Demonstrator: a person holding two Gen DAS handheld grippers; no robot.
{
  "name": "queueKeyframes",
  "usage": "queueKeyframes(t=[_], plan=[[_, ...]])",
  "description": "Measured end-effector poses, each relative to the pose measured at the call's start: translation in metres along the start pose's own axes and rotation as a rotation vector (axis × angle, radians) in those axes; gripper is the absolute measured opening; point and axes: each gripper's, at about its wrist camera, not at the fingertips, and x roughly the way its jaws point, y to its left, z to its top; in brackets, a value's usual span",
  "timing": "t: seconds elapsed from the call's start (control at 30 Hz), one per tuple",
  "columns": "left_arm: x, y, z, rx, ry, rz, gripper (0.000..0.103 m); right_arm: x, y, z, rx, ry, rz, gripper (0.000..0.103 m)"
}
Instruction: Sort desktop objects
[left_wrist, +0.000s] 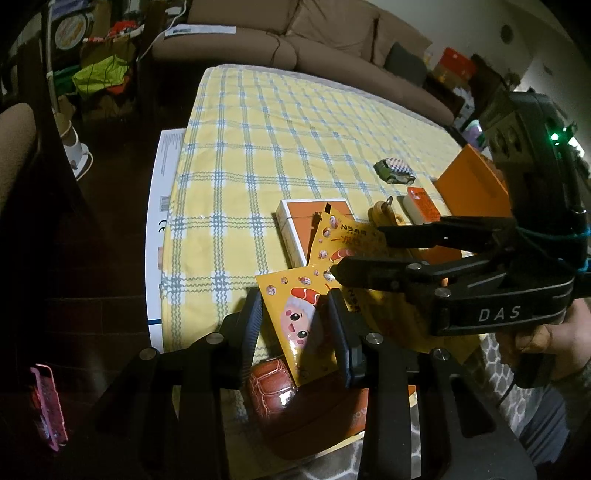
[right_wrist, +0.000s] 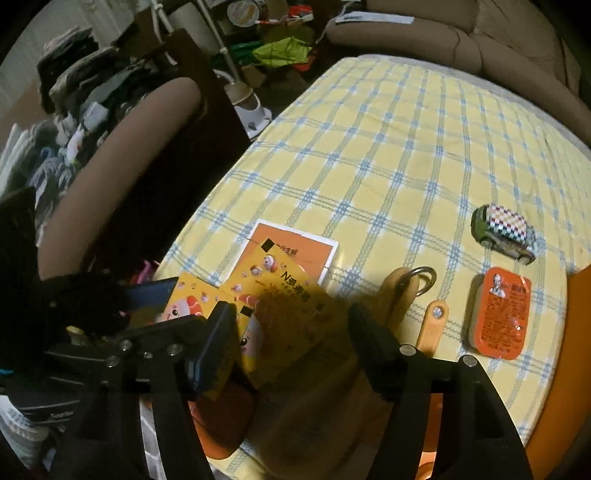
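Far behind, a big brown sofa (left_wrist: 332, 33). In front of it, a tabletop (left_wrist: 277, 129) under a yellow cloth with blue lines.

At the right edge, a tall orange box (left_wrist: 472, 181), standing tilted. Near the middle, a flat orange and white box (left_wrist: 295, 229), lying down.

Low in the left wrist view, the left claw (left_wrist: 295, 299), clamped on a yellow packet (left_wrist: 295, 321) with a pink cartoon face. Packet up off the cloth, tilted, right over a shiny brown wallet (left_wrist: 269, 384) and hiding part of it.

From the right, the right claw (left_wrist: 354, 254), held by a hand (left_wrist: 535, 339). Fingers apart, gripping nothing. Just under them, a second yellow packet (left_wrist: 343, 240), resting partly on the flat box and partly tucked under the first packet. In the way: the two packets overlapping, the two claws close together.

Off to the right, an orange sauce tub (right_wrist: 498, 314), lid on. Past it, a little green toy car (right_wrist: 504, 236) with a checked roof, well apart from the packets. Between tub and packets, a tan key tag (right_wrist: 402, 295) with a metal ring.
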Motion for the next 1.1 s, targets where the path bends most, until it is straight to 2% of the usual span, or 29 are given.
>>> queueKeyframes(t=[0.1, 0.17, 0.23, 0.33, 0.47, 0.67, 0.8, 0.93, 1.0, 1.1], plan=[[0.000, 0.000, 0.000, -0.003, 0.000, -0.007, 0.033, -0.004, 0.003, -0.001, -0.010, -0.016, -0.003, 0.055], [-0.001, -0.001, 0.000, -0.001, -0.005, -0.006, 0.029, -0.008, 0.006, -0.002, -0.018, -0.030, -0.022, 0.040], [-0.004, 0.000, 0.000, -0.004, -0.020, -0.015, 0.025, -0.012, 0.010, -0.002, -0.034, -0.048, -0.043, 0.030], [-0.007, 0.001, 0.001, -0.016, -0.028, -0.037, 0.022, -0.017, 0.017, -0.006, -0.063, -0.073, -0.064, 0.021], [-0.008, 0.004, 0.001, -0.044, -0.029, -0.084, 0.022, -0.024, 0.022, -0.010, -0.068, -0.101, -0.046, 0.016], [-0.007, 0.008, -0.001, -0.090, -0.021, -0.146, 0.022, -0.027, 0.002, -0.016, 0.088, -0.121, 0.134, 0.015], [-0.003, 0.001, -0.002, -0.075, -0.002, -0.176, 0.023, -0.023, -0.015, -0.025, 0.207, -0.130, 0.248, 0.015], [0.000, -0.008, -0.003, -0.046, 0.013, -0.182, 0.024, -0.020, -0.021, -0.030, 0.269, -0.138, 0.295, 0.015], [-0.002, -0.011, -0.003, -0.032, 0.005, -0.188, 0.015, -0.019, -0.023, -0.031, 0.288, -0.148, 0.305, 0.015], [-0.009, -0.012, -0.002, -0.032, -0.025, -0.211, 0.010, -0.022, -0.027, -0.035, 0.324, -0.176, 0.335, 0.013]])
